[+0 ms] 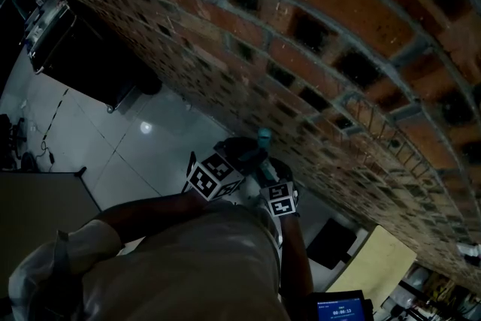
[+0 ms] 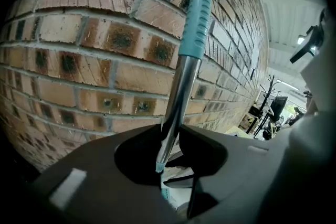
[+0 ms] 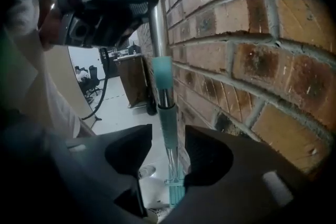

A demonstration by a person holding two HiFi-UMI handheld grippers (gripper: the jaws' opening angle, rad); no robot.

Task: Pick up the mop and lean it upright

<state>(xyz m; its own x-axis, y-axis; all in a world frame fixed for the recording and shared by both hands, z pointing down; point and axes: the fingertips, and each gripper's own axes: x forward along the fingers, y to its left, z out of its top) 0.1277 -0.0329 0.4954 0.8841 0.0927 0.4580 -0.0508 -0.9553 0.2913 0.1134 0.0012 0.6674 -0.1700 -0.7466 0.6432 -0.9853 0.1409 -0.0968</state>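
Left gripper (image 2: 170, 136) clamped on the mop (image 3: 159, 23), jaws pinching the metal pole (image 2: 181, 92) below the teal grip (image 2: 195, 18). Right gripper (image 3: 168, 139) jaws apart: pole runs between them with a slim gap each side, not pinched, and it's lower on the pole than the left one. Mop near upright, just beside brick wall (image 2: 79, 39). Mop head (image 3: 176, 194) low down by the wall's foot, over pale floor (image 3: 113, 107). Wall contact: can't tell.

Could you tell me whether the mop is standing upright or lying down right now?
Upright, slightly tilted: the mop handle rises steeply beside the brick wall, clamped in the left gripper.
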